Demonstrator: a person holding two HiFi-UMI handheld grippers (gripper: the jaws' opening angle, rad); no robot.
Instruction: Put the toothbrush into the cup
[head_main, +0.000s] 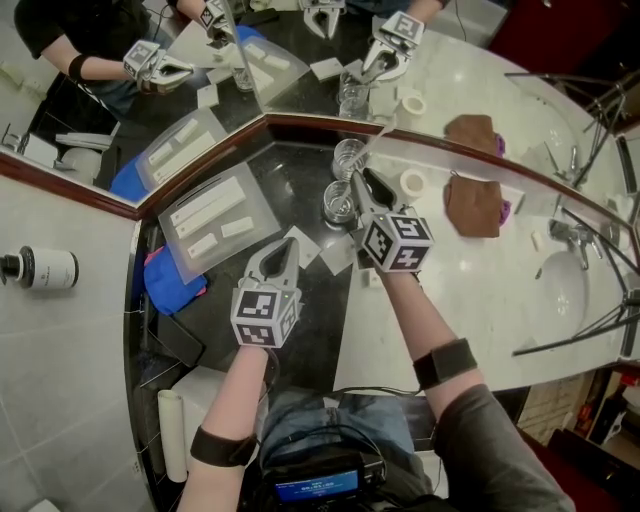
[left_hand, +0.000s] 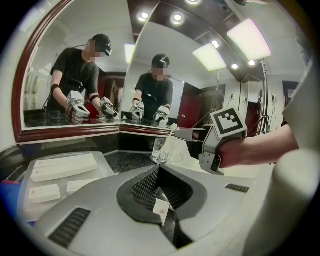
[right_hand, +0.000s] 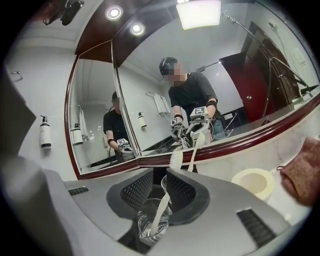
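Observation:
A clear glass cup stands on the dark counter close to the corner mirror. The white toothbrush stands tilted in it, handle end down in the cup and bristle head up. My right gripper is over the cup, and its jaws stand open on either side of the brush shaft. In the left gripper view the same cup sits just beyond the right gripper. My left gripper rests lower left of the cup, shut. A small white paper scrap shows at its slit; whether it is pinched there is unclear.
A clear tray of white packets lies left of the cup, with a blue cloth below it. Right of the cup are a white ring, a brown cloth and the sink faucet. Paper scraps lie near the grippers.

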